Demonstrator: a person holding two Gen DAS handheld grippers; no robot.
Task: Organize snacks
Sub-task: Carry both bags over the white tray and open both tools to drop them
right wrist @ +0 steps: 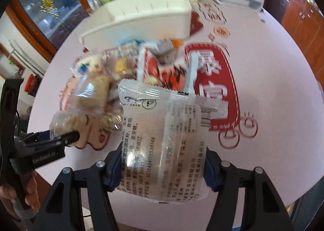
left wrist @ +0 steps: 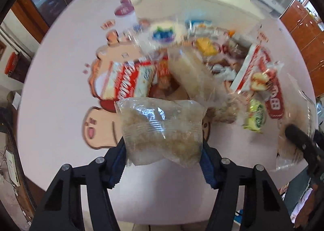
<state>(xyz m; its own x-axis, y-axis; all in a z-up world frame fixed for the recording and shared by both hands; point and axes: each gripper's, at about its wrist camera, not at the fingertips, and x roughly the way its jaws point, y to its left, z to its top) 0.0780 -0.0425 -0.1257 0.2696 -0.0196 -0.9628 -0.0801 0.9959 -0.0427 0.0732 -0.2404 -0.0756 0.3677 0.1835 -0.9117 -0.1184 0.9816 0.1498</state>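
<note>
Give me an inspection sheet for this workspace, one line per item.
Surface: pale table with red cartoon prints.
Job's things: snack pile loose mid-table; white bin behind it.
Clutter: nothing seen beyond the snacks.
Grippers: left gripper shut on a clear packet; right gripper shut on a printed packet.
Cables: wires at the left edge, off the table.
Surroundings: wooden cabinets, glass-fronted cupboard.

Clear packet back (right wrist: 164,145): "SC12434112530148", perhaps "GB/T 20977"
Tablecloth red panel (right wrist: 214,81): large white Chinese characters
Other packets: blurred, unreadable
</note>
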